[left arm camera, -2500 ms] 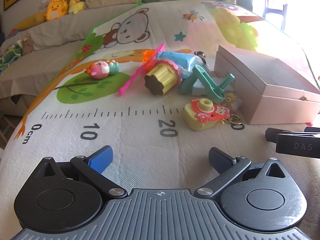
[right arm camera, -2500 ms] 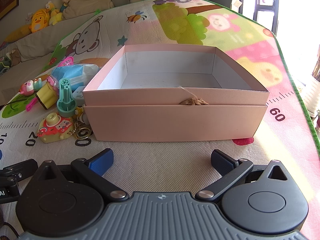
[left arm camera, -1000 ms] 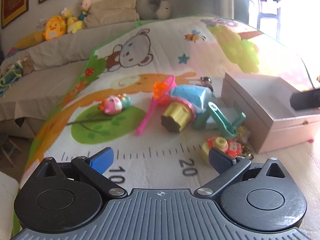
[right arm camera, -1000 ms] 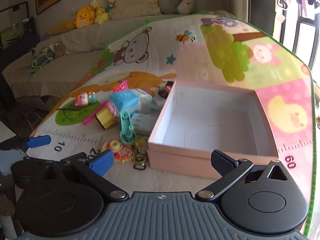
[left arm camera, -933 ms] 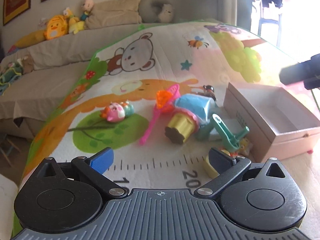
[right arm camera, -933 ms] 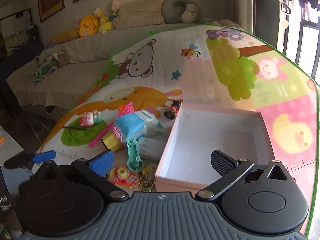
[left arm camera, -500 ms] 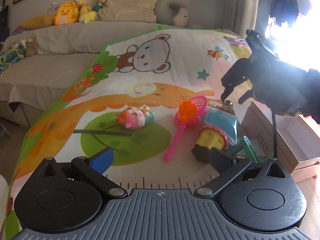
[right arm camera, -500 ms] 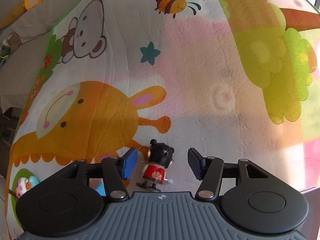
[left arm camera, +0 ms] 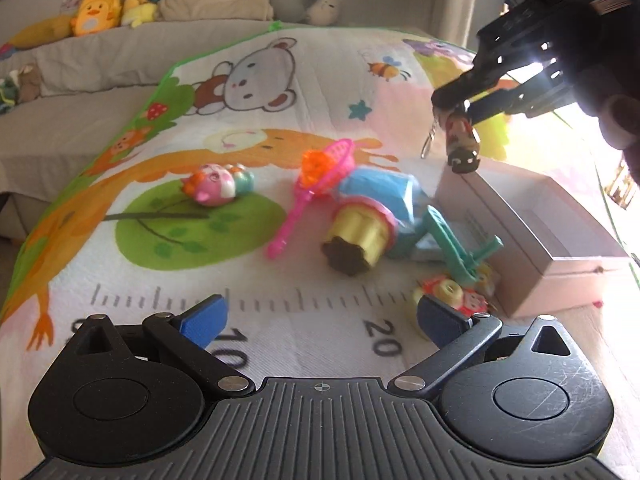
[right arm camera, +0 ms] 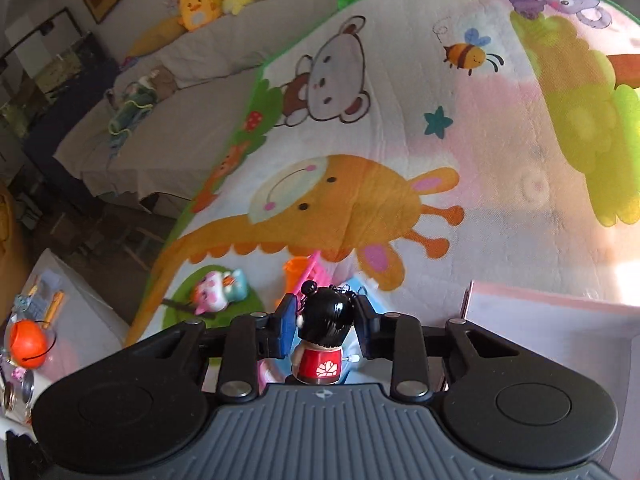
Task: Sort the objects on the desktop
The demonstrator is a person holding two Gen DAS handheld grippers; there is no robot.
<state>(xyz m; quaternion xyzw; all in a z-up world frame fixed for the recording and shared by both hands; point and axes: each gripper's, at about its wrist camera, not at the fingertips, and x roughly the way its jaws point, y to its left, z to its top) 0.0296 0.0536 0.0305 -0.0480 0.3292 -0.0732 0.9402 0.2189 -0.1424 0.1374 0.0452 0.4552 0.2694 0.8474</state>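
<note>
My right gripper [right arm camera: 326,326] is shut on a small doll keychain [right arm camera: 322,340] with black hair and a red dress. It holds the doll in the air above the toy pile, near the left wall of the pink box [right arm camera: 548,320]. In the left wrist view the right gripper [left arm camera: 460,100] hangs the doll [left arm camera: 462,142] over the box's near corner [left arm camera: 520,236]. My left gripper [left arm camera: 320,316] is open and empty, low over the mat in front of the toys.
On the play mat lie a pink pig toy [left arm camera: 214,184], a pink net scoop [left arm camera: 316,184], a blue packet [left arm camera: 380,188], a yellow cupcake mould [left arm camera: 356,240], a teal clip [left arm camera: 456,248] and a yellow camera toy [left arm camera: 452,294]. A sofa with plush toys [left arm camera: 96,16] is behind.
My right gripper has closed on the doll and lifted it off the mat toward the box. My left gripper has stayed open and shifted slightly toward the toys.
</note>
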